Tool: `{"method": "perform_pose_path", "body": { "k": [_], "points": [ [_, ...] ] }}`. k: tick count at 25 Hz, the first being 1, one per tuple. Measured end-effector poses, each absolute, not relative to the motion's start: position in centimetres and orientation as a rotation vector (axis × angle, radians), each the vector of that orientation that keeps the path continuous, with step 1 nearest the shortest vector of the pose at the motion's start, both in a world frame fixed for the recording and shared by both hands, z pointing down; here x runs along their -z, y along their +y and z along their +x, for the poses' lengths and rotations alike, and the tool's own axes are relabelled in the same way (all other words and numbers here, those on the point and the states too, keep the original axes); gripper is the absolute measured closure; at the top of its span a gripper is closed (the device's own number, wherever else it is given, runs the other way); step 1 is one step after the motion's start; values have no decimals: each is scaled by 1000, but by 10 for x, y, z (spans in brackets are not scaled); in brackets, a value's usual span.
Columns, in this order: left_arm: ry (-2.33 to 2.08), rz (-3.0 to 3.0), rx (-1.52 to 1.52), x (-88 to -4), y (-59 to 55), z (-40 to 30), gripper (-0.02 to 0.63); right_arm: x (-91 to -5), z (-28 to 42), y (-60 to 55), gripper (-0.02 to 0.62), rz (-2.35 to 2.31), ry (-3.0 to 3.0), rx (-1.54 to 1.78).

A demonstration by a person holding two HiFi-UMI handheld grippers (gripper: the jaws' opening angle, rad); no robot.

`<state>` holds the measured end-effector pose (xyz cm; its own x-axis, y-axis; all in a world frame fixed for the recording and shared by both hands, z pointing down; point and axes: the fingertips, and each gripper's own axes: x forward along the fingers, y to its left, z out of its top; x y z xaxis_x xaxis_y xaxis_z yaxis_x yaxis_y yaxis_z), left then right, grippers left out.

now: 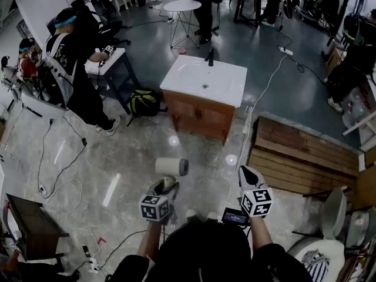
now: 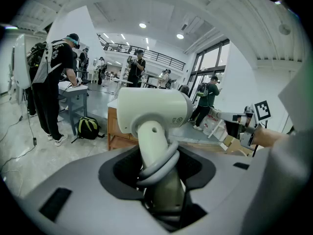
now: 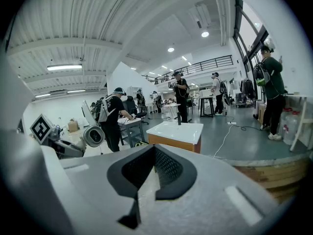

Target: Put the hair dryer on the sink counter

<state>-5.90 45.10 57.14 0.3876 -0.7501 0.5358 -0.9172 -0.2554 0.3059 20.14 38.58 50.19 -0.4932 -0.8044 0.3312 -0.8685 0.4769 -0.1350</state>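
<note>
Hair dryer: the cream hair dryer [image 2: 154, 112] is off the ground in front of the person, barrel uppermost and pointing across to the right in the head view, well apart from the vanity.
Left gripper: the left gripper [image 2: 161, 182] clamps the dryer's handle from both sides, with the jaws standing wide around it.
Cord: a grey cord [image 2: 157, 166] is looped round the handle just where the jaws meet it.
Right gripper: the right gripper [image 3: 149, 165] is clenched on nothing, pads together, and held beside the left.
Sink counter: the white sink counter [image 1: 226, 75] tops a wooden cabinet well ahead, with a basin in its middle and a dark faucet [image 1: 210, 56] at the far edge.
Stage: judged as the carry, with the walk to the vanity and the set-down not yet done.
Risk, grip: the pads may be bearing partly on the cord loops and not on the handle, so the top-heavy barrel could swivel or slide out on a jolt.
Risk, floor: a white cable [image 1: 258, 107] runs across the tiles between the person and the vanity, and a catch there would shake the load.
Risk, placing: the flat rim round the basin is narrow, so a dryer let go off-centre could roll into the bowl or off the edge, or knock the faucet.
</note>
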Motion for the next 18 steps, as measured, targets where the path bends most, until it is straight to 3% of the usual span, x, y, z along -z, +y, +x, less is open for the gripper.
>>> {"method": "perform_pose_path", "body": {
  "k": [18],
  "points": [
    [-1398, 2086, -416, -575, 462, -57, 411, -502, 215, 397, 592, 1542, -2505, -460]
  ]
}}
